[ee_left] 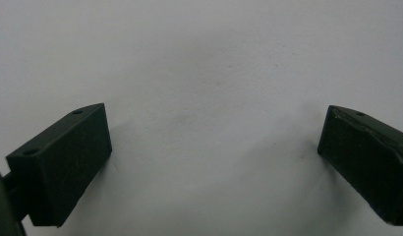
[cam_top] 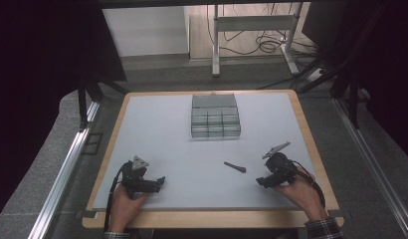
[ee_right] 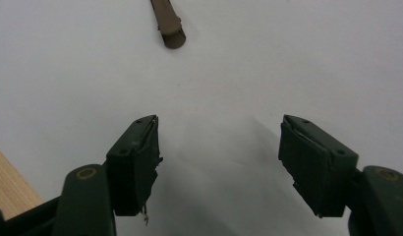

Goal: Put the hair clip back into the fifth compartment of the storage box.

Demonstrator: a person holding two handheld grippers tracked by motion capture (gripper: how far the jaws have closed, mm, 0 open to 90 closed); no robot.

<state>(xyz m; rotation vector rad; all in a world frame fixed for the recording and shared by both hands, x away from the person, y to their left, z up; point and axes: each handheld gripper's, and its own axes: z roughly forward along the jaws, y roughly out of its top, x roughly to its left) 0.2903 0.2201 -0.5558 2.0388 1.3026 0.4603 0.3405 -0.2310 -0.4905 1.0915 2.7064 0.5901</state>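
One grey mat (cam_top: 167, 149) covers my wood-edged table (cam_top: 304, 129); carpet and cables lie beyond. One box (cam_top: 215, 115) sits far-centre, one brown clip (cam_top: 235, 167) near my right gripper (cam_top: 261, 181). Both it and my left gripper (cam_top: 159, 181) are spread, holding nothing.

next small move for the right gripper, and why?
Probably ease the right gripper forward toward the small brown clip-like piece and centre it between the jaws. The jaws stand open with bare table between them, and in the right gripper view the piece lies ahead and off to one side, untouched. The left gripper is open too, but lies farther from the piece.
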